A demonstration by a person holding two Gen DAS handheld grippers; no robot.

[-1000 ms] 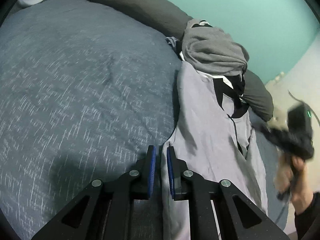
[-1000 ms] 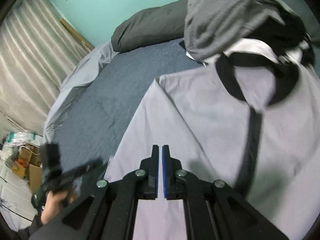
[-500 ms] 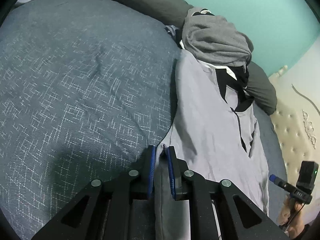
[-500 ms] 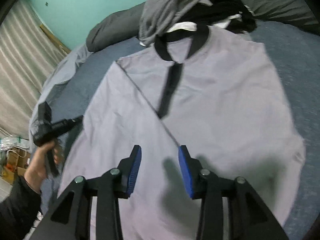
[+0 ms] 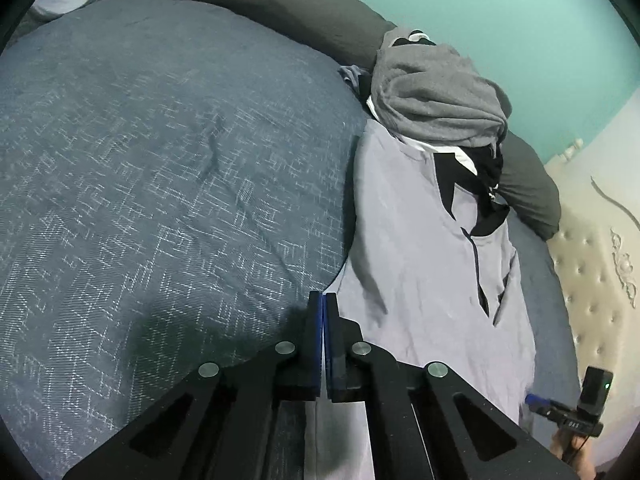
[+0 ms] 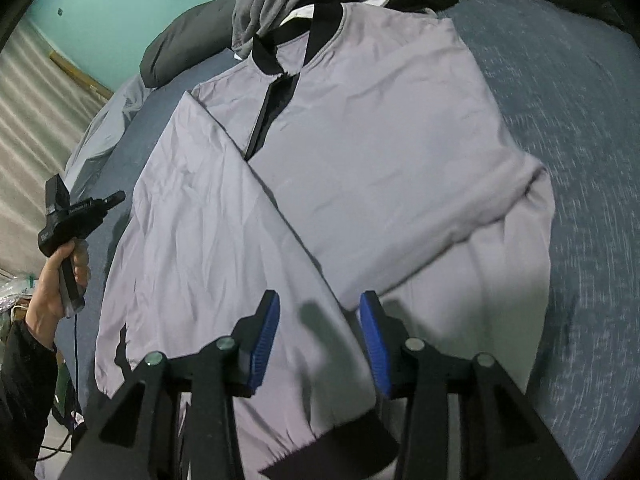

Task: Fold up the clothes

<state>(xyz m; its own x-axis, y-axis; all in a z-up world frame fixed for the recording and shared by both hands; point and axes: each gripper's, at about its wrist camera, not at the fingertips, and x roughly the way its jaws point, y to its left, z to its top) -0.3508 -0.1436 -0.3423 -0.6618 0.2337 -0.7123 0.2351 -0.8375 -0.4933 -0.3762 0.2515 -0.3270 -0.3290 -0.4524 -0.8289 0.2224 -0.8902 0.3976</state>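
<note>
On the blue-grey bed, the lilac jacket lies flat, long axis running near to far, black collar at the far end against the clothes pile. Left tool sits pinched together at the jacket's left edge; whether cloth is caught, I cannot tell. Right tool hovers over the near hem, jaws opening, gripping nothing.

Bedroom in a home — bed with blue-grey cover, dark pillows, tufted cream headboard, teal wall.
</note>
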